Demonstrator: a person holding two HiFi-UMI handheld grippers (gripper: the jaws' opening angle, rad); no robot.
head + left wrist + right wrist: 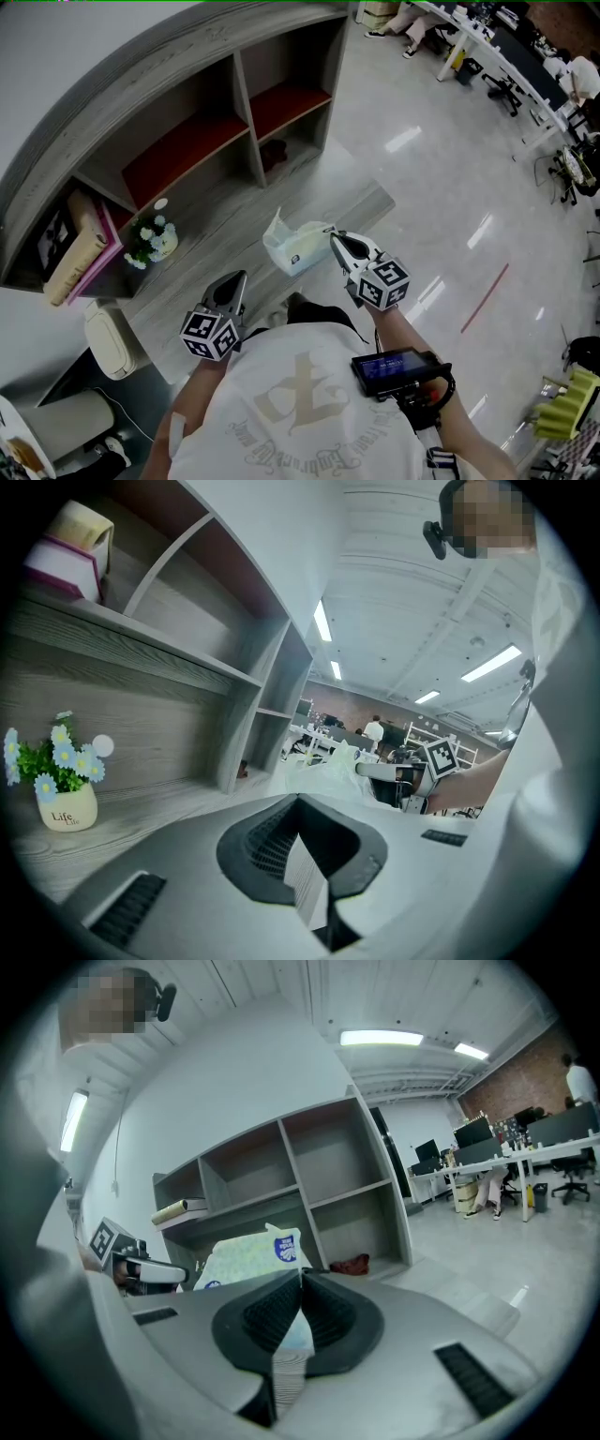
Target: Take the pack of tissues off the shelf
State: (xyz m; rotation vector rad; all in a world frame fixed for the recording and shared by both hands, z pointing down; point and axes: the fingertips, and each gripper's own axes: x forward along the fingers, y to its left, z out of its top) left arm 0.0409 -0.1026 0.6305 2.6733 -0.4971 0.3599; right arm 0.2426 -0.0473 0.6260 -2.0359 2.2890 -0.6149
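Observation:
The pack of tissues (295,246) is a pale, crinkly plastic pack with a blue label, held in the air in front of the grey shelf (187,103). My right gripper (333,236) is shut on the pack's near edge. In the right gripper view the pack (248,1255) rises just above the closed right gripper (300,1283), with a sliver of its film pinched between the pads. My left gripper (236,279) hangs lower left of the pack, apart from it and shut on nothing. From the left gripper (298,803), the pack (328,772) shows straight ahead.
A small flower pot (150,239) stands on the shelf's low ledge, with books (84,244) leaning in the cubby to its left. A dark red thing (274,152) lies in the bottom right cubby. A cream bin (111,342) stands near left. Desks and chairs (506,56) fill the far right.

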